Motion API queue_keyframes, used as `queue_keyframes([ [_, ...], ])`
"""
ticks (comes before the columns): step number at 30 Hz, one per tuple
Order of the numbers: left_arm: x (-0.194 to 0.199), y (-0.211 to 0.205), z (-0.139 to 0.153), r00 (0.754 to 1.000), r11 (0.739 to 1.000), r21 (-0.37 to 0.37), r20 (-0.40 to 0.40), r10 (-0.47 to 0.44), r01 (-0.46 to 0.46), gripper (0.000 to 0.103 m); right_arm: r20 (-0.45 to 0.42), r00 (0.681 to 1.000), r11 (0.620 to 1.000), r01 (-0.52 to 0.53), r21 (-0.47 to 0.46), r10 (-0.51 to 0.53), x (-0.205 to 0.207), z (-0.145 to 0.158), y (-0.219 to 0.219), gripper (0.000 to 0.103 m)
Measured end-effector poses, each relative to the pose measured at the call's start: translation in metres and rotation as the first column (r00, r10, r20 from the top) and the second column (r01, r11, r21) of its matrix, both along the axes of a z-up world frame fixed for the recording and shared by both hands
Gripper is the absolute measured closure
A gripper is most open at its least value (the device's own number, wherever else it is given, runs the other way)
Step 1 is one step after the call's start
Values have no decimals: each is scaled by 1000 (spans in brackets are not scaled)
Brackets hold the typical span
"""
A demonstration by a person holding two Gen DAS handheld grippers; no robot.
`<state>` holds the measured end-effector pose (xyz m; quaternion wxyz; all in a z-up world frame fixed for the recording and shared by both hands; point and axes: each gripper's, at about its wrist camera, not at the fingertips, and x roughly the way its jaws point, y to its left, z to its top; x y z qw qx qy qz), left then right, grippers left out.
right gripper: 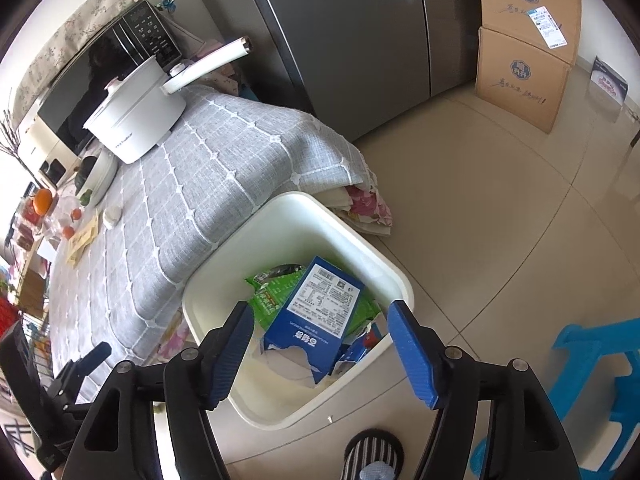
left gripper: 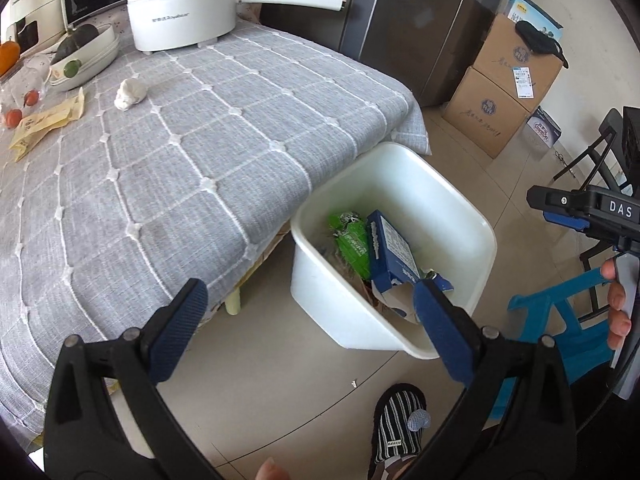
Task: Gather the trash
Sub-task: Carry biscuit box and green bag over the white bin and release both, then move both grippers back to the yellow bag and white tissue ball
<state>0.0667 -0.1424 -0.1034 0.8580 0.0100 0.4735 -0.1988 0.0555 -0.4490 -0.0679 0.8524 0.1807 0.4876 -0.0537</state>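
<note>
At the bottom of both views: two hand-held grippers over a tiled floor beside a covered table.
Left gripper (left gripper: pixel 308 316): jaws spread wide apart, nothing between the pads; one blue pad shows over the tablecloth edge at lower left, the other over the near rim of the bin at lower right.
Right gripper (right gripper: pixel 320 332): jaws apart, gripping nothing; the bin's contents lie below, in the gap between its pads. In the left wrist view its black body shows at the right edge, with fingers of a hand (left gripper: pixel 616 312) on it.
Bin (right gripper: pixel 212 292): white, rectangular, open-topped, on the floor just beside the table's corner, centre of both frames.
Blue carton (right gripper: pixel 316 316): torn at its lower end, printed panel facing up, lying tilted inside the bin on top of the other trash.
Green wrapper (right gripper: pixel 266 300): crumpled, inside the bin, partly under the carton.
Tissue ball (left gripper: pixel 130 94): white, crumpled, on the grey checked tablecloth (left gripper: pixel 180 168), upper left of the left wrist view, well apart from the bin.
Yellow wrappers (left gripper: pixel 44 122): flat on the cloth at the left edge, near the tissue ball.
White pot (left gripper: pixel 184 4): long-handled, at the top of the table.
Slipper (left gripper: pixel 396 424): striped, on the floor at bottom centre.
Blue stool (right gripper: pixel 592 392): lower right.
Cardboard boxes (left gripper: pixel 504 92): stacked, upper right.
</note>
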Motion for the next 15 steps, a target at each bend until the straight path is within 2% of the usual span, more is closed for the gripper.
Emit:
queue_keyframes([
  [8,-3,65,2,995,995,-18,12,99,-99,1,-6,998,998,-63,-31,63,19,1,45,27],
  [15,1,129,1,980,980,8,24,199,-199,1,-20,991,990,-136,-45,135,41,-2,104,26],
])
